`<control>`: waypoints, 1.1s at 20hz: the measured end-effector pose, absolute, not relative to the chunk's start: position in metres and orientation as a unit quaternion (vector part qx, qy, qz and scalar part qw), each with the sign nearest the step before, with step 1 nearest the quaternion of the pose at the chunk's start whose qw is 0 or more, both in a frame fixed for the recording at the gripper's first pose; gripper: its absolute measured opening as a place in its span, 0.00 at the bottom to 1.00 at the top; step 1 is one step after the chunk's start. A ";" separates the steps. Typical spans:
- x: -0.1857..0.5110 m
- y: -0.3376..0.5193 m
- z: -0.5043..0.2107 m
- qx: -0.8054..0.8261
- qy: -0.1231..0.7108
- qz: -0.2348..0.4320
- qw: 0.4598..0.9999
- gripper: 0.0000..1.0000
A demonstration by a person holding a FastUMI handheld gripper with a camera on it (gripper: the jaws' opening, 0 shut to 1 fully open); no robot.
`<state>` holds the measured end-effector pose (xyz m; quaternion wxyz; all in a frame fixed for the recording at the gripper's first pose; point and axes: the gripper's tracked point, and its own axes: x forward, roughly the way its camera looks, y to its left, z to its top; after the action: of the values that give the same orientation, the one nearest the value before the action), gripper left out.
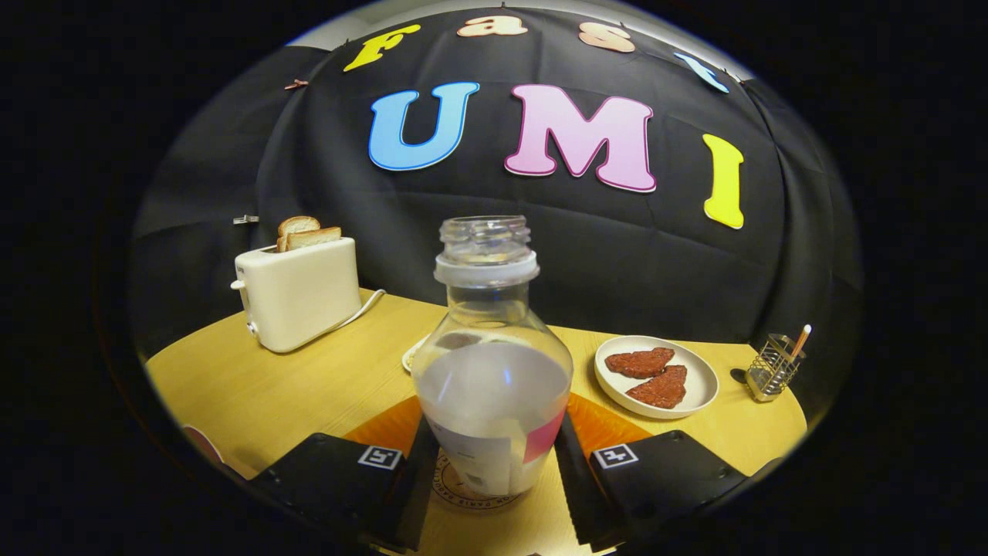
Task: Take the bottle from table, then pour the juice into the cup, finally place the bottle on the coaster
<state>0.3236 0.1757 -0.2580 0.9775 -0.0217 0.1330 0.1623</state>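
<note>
Surface: wooden table (255, 394), round coaster (471, 490) under bottle.
Gripper (492, 463): fingers clamped on uncapped bottle (494, 386).
Risk: tilting spills juice; slipping grip.

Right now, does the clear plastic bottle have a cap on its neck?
No: the clear plastic bottle, standing between the black tongs that press on its sides, shows an open threaded neck with no cap.

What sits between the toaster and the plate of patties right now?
In the gripper view, the bottle, gripped by the gripper, stands between toaster and plate.
</note>
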 end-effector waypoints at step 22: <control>0.272 0.156 -0.260 0.045 0.222 0.151 0.962 0.99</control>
<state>0.2716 0.1563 -0.2604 0.9623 0.0452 0.2215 0.1511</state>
